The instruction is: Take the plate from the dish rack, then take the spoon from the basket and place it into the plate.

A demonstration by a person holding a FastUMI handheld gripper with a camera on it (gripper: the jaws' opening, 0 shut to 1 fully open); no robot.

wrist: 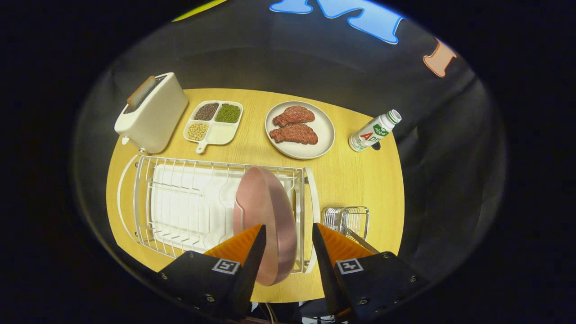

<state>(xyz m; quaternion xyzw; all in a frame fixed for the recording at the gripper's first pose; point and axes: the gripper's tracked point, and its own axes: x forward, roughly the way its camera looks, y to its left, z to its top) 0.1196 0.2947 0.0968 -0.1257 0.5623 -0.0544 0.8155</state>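
Observation:
A pink plate (265, 211) stands on its edge at the right end of the white wire dish rack (180, 202). My gripper (289, 226) hovers above it, open, with the plate's near rim between the two fingers. The left finger overlaps the plate's face, and a gap shows between the rim and the right finger. To the right of the rack sits a small wire basket (345, 219). A metal spoon handle (360, 241) sticks out of it, partly hidden behind the right finger.
On the wooden table (355, 180) beyond the rack stand a cream toaster (150, 112), a divided dish of beans (215, 122), a plate with two pieces of meat (299, 129) and a small white bottle (373, 131). The rack's left part holds nothing.

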